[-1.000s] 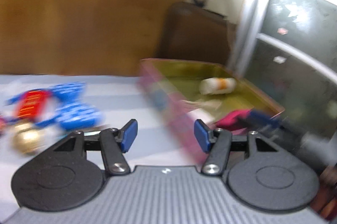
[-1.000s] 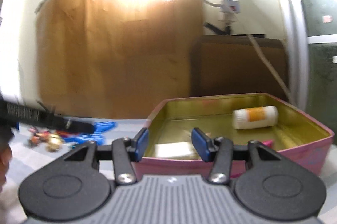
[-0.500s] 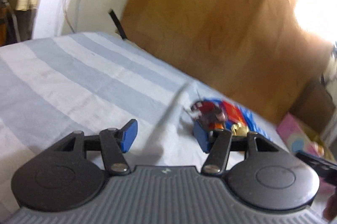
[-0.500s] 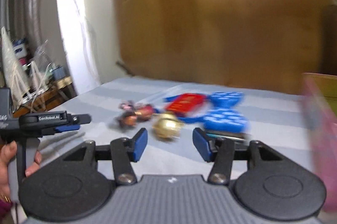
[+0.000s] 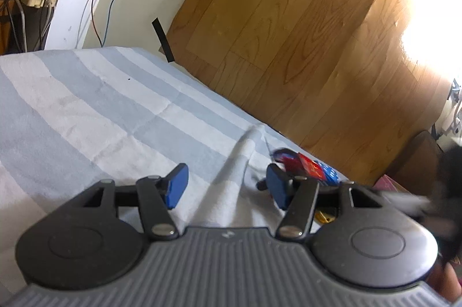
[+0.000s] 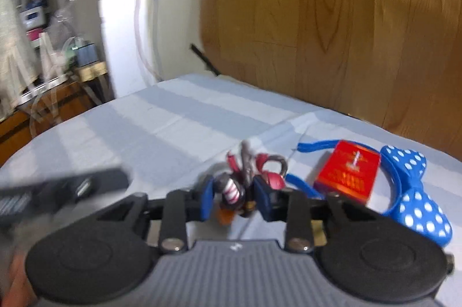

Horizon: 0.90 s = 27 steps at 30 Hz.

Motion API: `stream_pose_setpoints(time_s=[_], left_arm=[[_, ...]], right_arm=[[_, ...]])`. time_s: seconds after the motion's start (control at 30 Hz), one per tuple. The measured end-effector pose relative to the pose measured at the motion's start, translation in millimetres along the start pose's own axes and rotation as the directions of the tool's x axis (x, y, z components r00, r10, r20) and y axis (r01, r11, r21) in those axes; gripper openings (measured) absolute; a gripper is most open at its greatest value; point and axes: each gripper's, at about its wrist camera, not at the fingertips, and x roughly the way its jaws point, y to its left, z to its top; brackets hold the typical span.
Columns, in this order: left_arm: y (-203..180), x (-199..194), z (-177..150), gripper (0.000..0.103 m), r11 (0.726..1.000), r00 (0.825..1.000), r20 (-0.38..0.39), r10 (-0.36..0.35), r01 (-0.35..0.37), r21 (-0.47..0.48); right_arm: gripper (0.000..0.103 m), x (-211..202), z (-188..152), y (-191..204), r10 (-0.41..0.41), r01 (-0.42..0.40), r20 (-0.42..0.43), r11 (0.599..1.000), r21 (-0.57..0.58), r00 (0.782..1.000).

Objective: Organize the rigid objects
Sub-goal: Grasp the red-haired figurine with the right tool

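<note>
In the right wrist view my right gripper (image 6: 235, 198) has its blue pads on either side of a small dark red and striped toy figure (image 6: 242, 185) lying on the striped cloth; the jaws look partly closed around it, contact unclear. A red card box (image 6: 348, 171) and a blue polka-dot bow headband (image 6: 413, 182) lie just right of it. In the left wrist view my left gripper (image 5: 225, 185) is open and empty above the cloth, with the red box (image 5: 309, 167) and toys behind its right finger (image 5: 275, 185).
The striped grey and white cloth (image 5: 86, 110) covers the surface, with a raised fold (image 5: 245, 145). A wooden board (image 5: 303, 47) stands behind. A corner of the pink tin (image 5: 388, 182) shows at far right. The left gripper appears blurred in the right view (image 6: 57, 188).
My right gripper has swung from the pink tin to the toys and has come down around the toy figure, its jaws narrower. My left gripper has turned left onto the bare cloth.
</note>
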Motion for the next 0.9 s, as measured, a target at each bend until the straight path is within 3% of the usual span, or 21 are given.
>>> stream_pose_setpoints(time_s=[0.2, 0.27, 0.37, 0.47, 0.53, 0.6, 0.7, 0.77, 0.83, 0.9], left_arm=[[1, 0, 1, 0.066, 1.0, 1.0, -0.009, -0.009, 0.009, -0.004], [-4, -1, 0, 0.066, 1.0, 1.0, -0.013, -0.018, 0.018, 0.023], [-21, -1, -4, 0.074, 0.992, 0.999, -0.03, -0.043, 0.046, 0.119], [-50, -5, -16, 0.074, 0.971, 0.99, -0.105, -0.092, 0.112, 0.209], [-70, -12, -28, 0.074, 0.957, 0.962, -0.183, -0.203, 0.234, 0.171], [-94, -20, -40, 0.075, 0.922, 0.917, -0.259, -0.303, 0.351, 0.162], [-123, -27, -56, 0.08, 0.882, 0.86, -0.345, -0.376, 0.446, 0.152], [-134, -25, -62, 0.081, 0.873, 0.837, -0.384, -0.39, 0.469, 0.136], [-142, -20, -66, 0.081, 0.875, 0.829, -0.405, -0.385, 0.468, 0.125], [-146, -14, -67, 0.084, 0.878, 0.818, -0.425, -0.387, 0.468, 0.102]], right_arm=[[0.029, -98, -60, -4, 0.086, -0.086, 0.0, 0.994, -0.07, 0.996], [0.029, -133, -83, -9, 0.047, -0.046, 0.009, 0.995, -0.086, 0.999], [0.031, -174, -115, -17, -0.082, 0.085, 0.037, 0.992, -0.097, 0.996], [0.05, -196, -139, -29, -0.162, 0.164, 0.033, 0.985, -0.045, 0.986], [0.055, -206, -151, -39, -0.153, 0.152, 0.034, 0.988, 0.032, 0.988], [0.056, -209, -158, -48, -0.124, 0.12, 0.038, 0.987, 0.103, 0.992], [0.058, -206, -156, -53, -0.093, 0.086, 0.042, 0.985, 0.151, 0.995], [0.064, -206, -153, -54, -0.086, 0.077, 0.057, 0.985, 0.152, 0.995], [0.078, -206, -152, -54, -0.106, 0.095, 0.071, 0.985, 0.146, 0.992], [0.081, -205, -151, -54, -0.115, 0.102, 0.085, 0.985, 0.141, 0.99]])
